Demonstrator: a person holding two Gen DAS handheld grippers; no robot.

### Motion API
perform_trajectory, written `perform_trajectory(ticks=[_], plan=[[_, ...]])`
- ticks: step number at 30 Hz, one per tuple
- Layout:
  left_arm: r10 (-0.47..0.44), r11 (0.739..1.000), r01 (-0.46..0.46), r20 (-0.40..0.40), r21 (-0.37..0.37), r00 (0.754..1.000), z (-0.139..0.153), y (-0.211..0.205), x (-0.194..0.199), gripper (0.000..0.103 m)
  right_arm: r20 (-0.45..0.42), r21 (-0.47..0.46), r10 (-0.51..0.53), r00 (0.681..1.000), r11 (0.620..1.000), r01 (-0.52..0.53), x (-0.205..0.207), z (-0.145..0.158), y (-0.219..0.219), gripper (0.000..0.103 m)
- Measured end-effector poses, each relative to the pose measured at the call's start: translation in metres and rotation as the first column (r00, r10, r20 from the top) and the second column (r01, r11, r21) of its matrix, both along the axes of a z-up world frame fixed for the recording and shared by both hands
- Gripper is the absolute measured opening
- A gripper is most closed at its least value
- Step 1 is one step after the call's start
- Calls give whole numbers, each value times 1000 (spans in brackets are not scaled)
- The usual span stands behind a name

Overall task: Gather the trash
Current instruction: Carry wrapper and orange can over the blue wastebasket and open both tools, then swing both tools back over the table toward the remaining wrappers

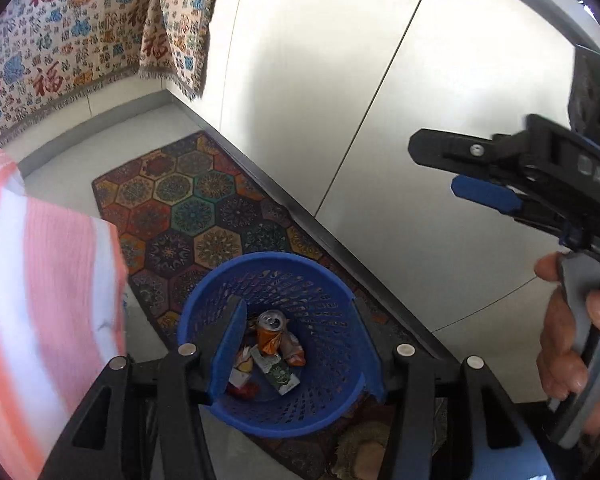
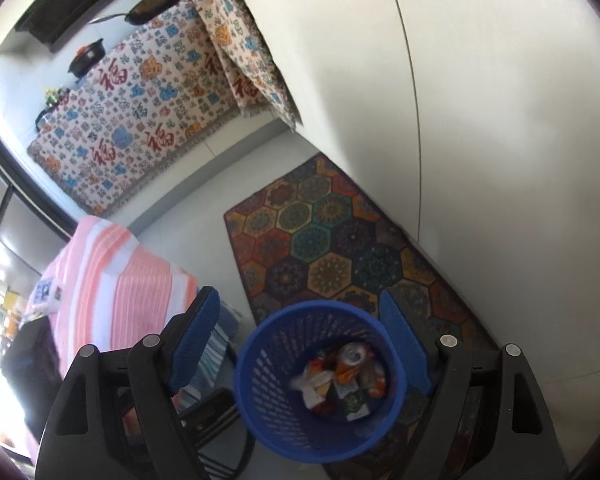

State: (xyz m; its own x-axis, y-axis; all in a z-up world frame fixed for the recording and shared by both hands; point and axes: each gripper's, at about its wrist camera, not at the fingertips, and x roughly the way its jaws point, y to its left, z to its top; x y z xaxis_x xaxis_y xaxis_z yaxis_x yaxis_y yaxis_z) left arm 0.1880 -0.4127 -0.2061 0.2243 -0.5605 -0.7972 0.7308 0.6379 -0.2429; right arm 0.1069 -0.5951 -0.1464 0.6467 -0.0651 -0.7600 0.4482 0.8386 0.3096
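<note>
Below, trash [image 1: 274,354] in basket [image 1: 204,304], beneath open jaws.

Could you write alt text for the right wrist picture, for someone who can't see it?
A blue mesh wastebasket holding a crushed can and wrappers stands on a hexagon-patterned rug, seen from above between the open blue fingers of the right claw. A pink-striped cloth lies left; a patterned fabric hangs behind.

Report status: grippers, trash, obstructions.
Left gripper and right gripper open, empty, over bin. Can and wrappers inside. Nothing blocking.
</note>
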Motion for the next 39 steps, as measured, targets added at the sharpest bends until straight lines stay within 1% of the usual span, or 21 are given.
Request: perform_trajectory(ticks=[2, 6, 9, 12, 15, 18, 19, 22, 24, 25, 27, 30, 31, 32, 34, 39], plan=[[14, 1000, -14, 29, -6, 999, 13, 16, -7, 53, 15, -46, 10, 1000, 999, -9, 0, 8, 9, 85], [58, 998, -57, 66, -23, 996, 40, 75, -27, 56, 50, -163, 64, 997, 985, -55, 0, 24, 40, 87], [109, 994, -110, 111, 1, 988, 52, 130, -40, 59, 55, -252, 152, 987, 959, -134, 3, 30, 79, 88], [183, 981, -192, 159, 40, 970, 55, 191, -47, 59, 34, -309, 269, 963, 919, -246, 10, 29, 132, 89], [264, 956, -284, 199, 80, 944, 54, 253, -45, 59, 22, -284, 393, 919, 884, -371, 18, 27, 195, 89], [341, 921, -372, 222, 114, 913, 47, 310, -35, 59, 3, -246, 509, 861, 835, -493, 25, 23, 264, 89], [367, 909, -399, 222, 122, 903, 46, 329, -31, 60, -10, -231, 548, 836, 812, -535, 30, 20, 289, 89], [443, 871, -475, 218, 127, 870, 42, 380, -17, 59, -53, -209, 627, 777, 754, -622, 47, 12, 347, 91], [485, 847, -517, 214, 125, 848, 40, 409, -7, 60, -86, -216, 654, 752, 724, -655, 61, 4, 380, 94], [499, 839, -529, 210, 125, 841, 38, 421, -2, 60, -99, -219, 663, 742, 713, -666, 69, 1, 394, 94], [528, 822, -556, 197, 127, 826, 32, 442, 7, 60, -125, -224, 671, 731, 698, -680, 79, -10, 416, 94], [541, 821, -563, 191, 90, 819, 33, 459, 13, 62, -157, -225, 671, 725, 690, -688, 93, -27, 436, 94], [538, 825, -559, 189, 84, 822, 33, 462, 14, 63, -171, -218, 665, 727, 694, -686, 96, -33, 439, 94], [532, 829, -554, 194, 80, 824, 33, 463, 13, 63, -164, -219, 659, 734, 701, -679, 97, -35, 439, 97], [523, 833, -547, 204, 83, 827, 31, 460, 10, 65, -163, -214, 652, 741, 710, -671, 97, -36, 440, 97], [494, 847, -521, 208, 100, 844, 28, 454, 12, 77, -177, -217, 637, 751, 719, -661, 97, -34, 439, 102]])
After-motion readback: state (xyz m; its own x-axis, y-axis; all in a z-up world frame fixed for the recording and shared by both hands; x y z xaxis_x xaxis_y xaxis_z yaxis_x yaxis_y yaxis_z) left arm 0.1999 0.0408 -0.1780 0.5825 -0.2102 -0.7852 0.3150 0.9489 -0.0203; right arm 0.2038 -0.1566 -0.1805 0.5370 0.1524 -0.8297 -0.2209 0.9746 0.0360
